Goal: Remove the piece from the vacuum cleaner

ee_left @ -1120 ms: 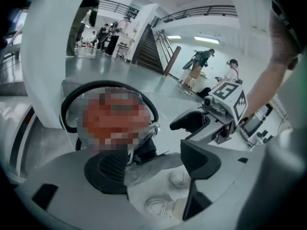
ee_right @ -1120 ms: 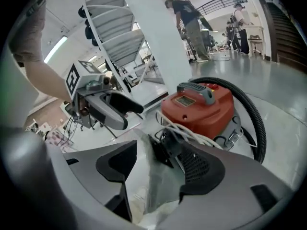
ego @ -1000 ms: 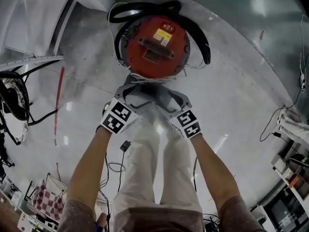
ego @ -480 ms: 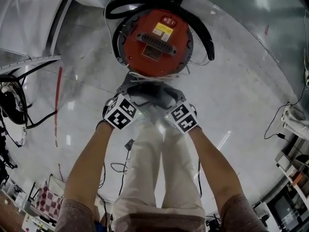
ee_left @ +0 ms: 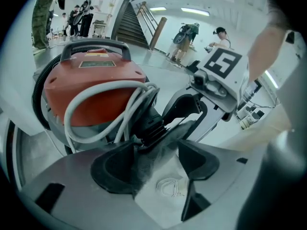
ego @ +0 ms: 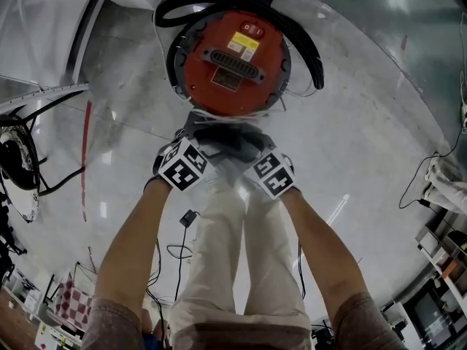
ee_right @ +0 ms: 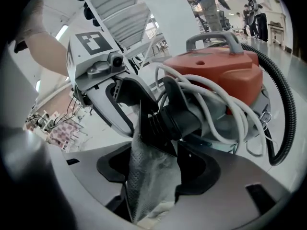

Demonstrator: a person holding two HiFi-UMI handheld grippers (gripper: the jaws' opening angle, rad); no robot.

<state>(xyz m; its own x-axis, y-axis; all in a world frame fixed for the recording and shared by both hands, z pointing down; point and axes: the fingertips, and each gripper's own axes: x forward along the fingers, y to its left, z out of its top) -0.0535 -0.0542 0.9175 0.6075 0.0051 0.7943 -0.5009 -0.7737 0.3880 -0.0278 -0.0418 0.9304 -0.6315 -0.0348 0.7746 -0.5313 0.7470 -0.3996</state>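
Note:
A round red vacuum cleaner (ego: pixel 232 60) stands on the floor below me, also seen in the left gripper view (ee_left: pixel 96 75) and the right gripper view (ee_right: pixel 216 71). From its near side sticks a black ribbed piece (ee_left: pixel 151 123) (ee_right: pixel 168 121), with grey mesh fabric (ee_right: pixel 148 176) hanging under it. My left gripper (ego: pixel 201 133) (ee_left: pixel 157 147) has just been closing a little. Its jaws still stand wide either side of the fabric, tips at the ribbed piece. My right gripper (ego: pixel 248 138) (ee_right: pixel 156 152) faces it from the other side, jaws wide around the same fabric.
A black hose (ego: pixel 299 42) loops around the vacuum's far side and a white cord (ee_left: pixel 96 95) is wound over its body. My legs in light trousers (ego: pixel 233 254) stand just behind the grippers. Cables (ego: pixel 175 250) lie on the floor. People (ee_left: pixel 189 35) stand far off.
Both grippers have come closer together and sunk toward the vacuum's near side, so the two marker cubes now sit nearer each other.

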